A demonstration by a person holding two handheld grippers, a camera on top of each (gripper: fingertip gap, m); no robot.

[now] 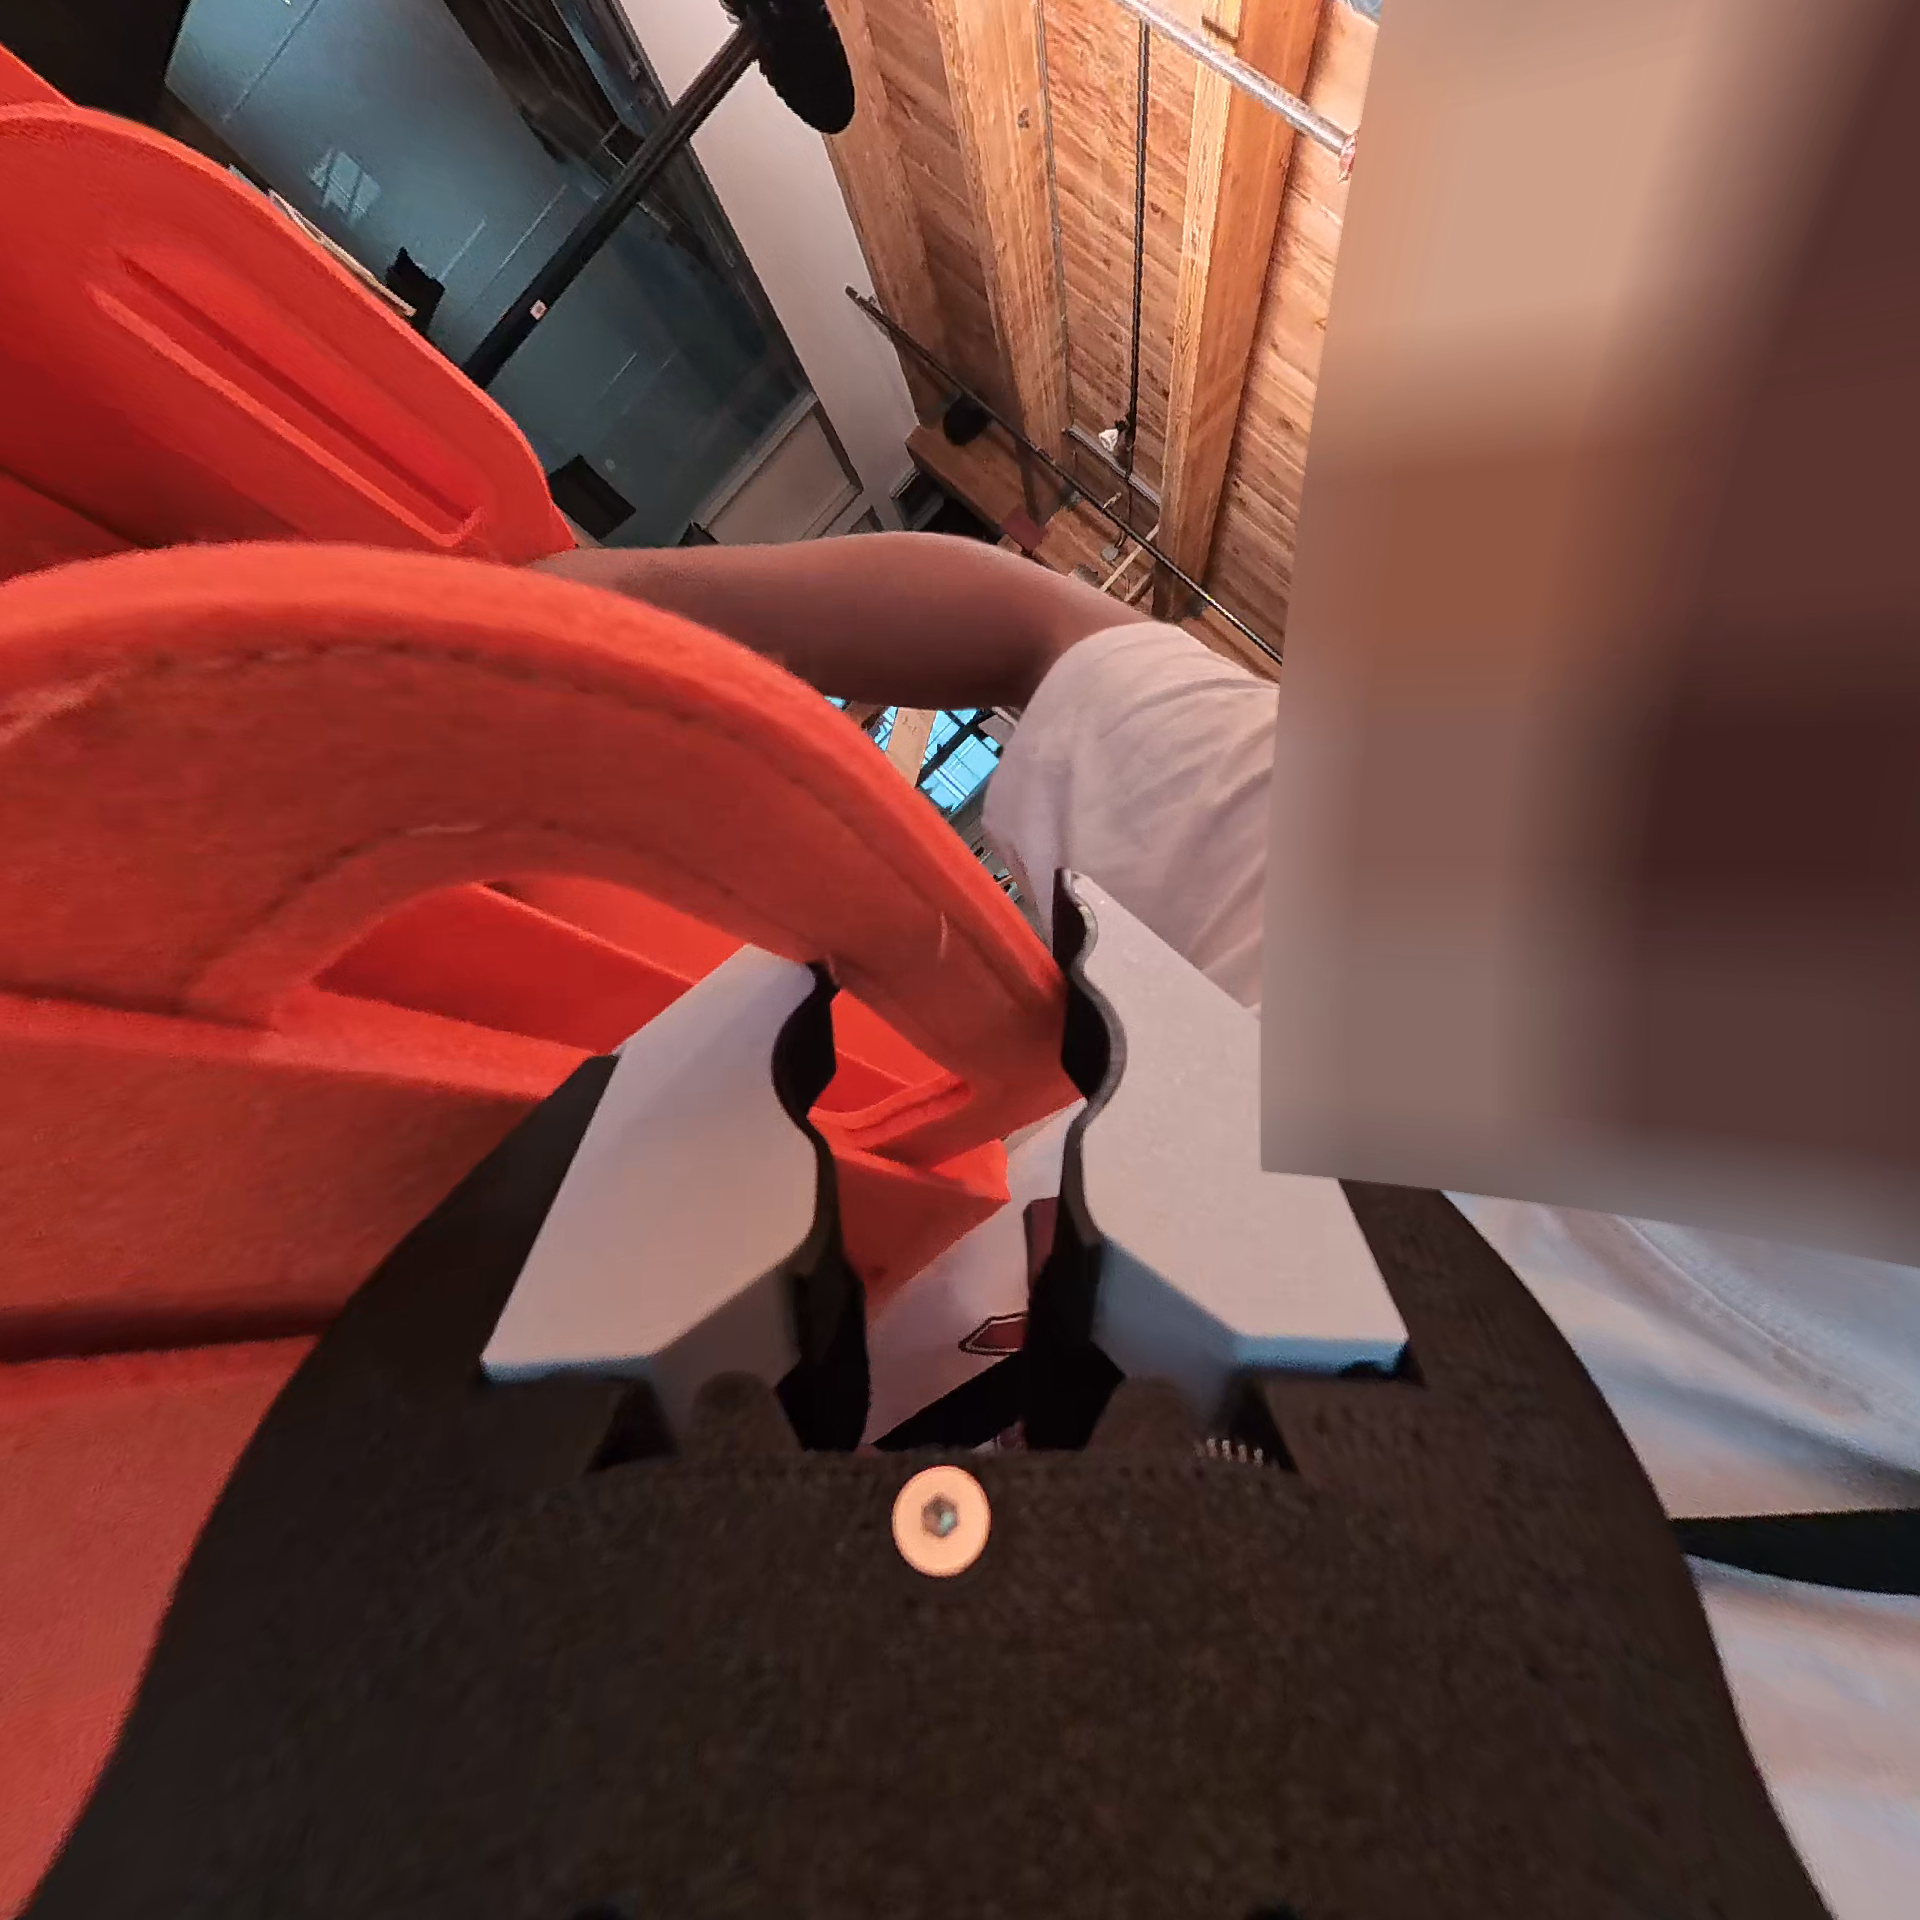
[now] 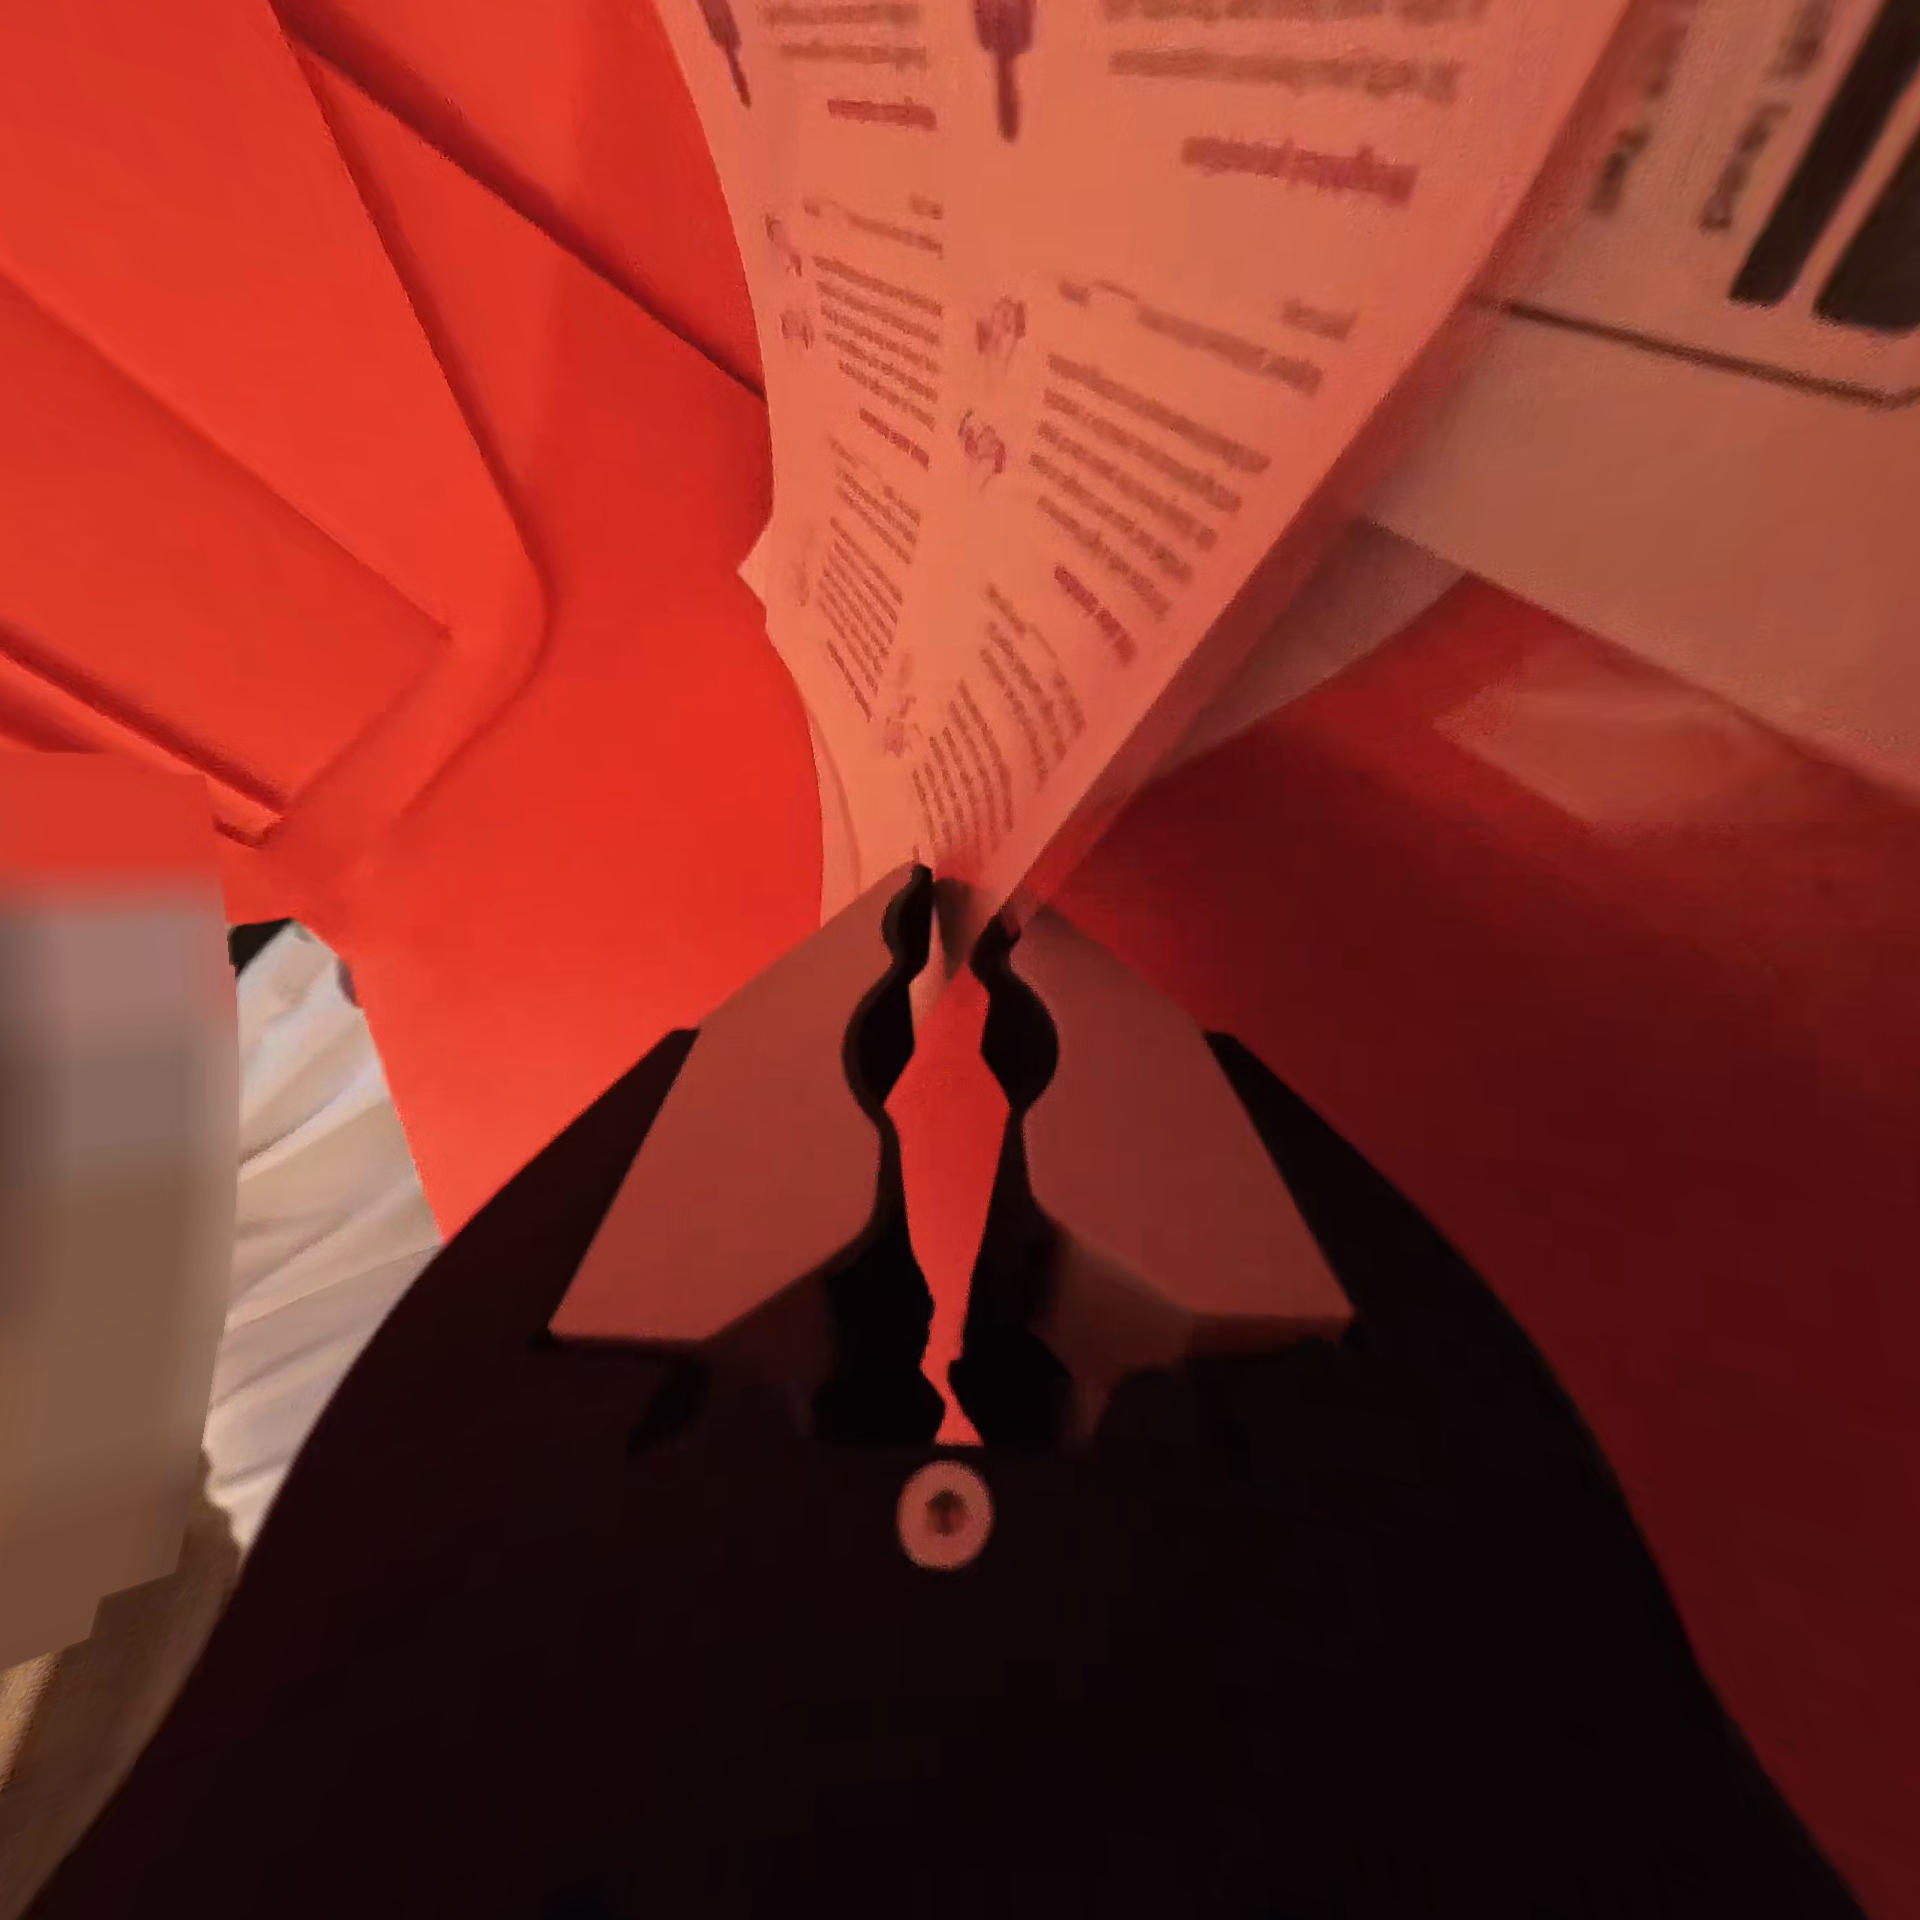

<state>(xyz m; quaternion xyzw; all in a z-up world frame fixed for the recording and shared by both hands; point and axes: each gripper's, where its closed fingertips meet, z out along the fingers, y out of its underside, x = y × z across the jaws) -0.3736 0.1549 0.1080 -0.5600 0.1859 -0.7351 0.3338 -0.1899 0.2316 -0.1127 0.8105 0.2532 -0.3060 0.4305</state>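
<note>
An orange felt bag (image 1: pixel 208 374) fills the left of the left wrist view. Its curved handle strap (image 1: pixel 468 727) runs between the fingers of my left gripper (image 1: pixel 945 961), which is shut on the strap near its right end. In the right wrist view my right gripper (image 2: pixel 951 904) is shut on the lower corner of a printed paper sheet (image 2: pixel 1039 416). The sheet stands up inside the orange bag, against its inner wall (image 2: pixel 312 416).
A person's arm (image 1: pixel 831 613) and white shirt (image 1: pixel 1132 790) are close behind the handle. A wooden ceiling (image 1: pixel 1143 260) and glass walls lie beyond. Beside the sheet are a white box with black marks (image 2: pixel 1714 260) and a dark red surface (image 2: pixel 1507 935).
</note>
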